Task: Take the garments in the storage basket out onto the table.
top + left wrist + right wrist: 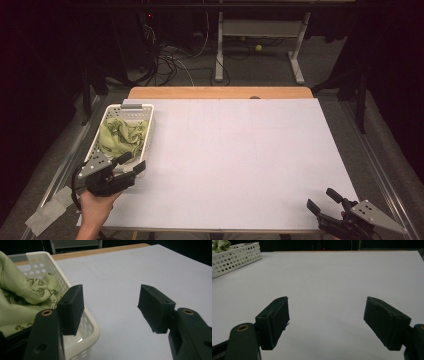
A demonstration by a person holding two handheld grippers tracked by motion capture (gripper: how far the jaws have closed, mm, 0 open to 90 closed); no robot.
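Left gripper is hovering with its jaws standing wide apart and nothing between them, poised at the near corner of the white perforated basket. In the left gripper view one pad is sitting right over the basket's near rim, while the other is hanging over bare white tabletop on the outer side. Just beyond and inside the basket, the crumpled green printed cloth is lying heaped against the walls, not touching either pad.

The step in hand is probably the reach for the cloth. To do it well, the gripper is needing to swing inward over the rim so both pads are straddling a raised fold, then come down on that ridge rather than on the plastic wall, which could drag the basket along.

Farther off, the right gripper is resting over the near right corner of the table, jaws likewise spread and empty, well apart from the basket.
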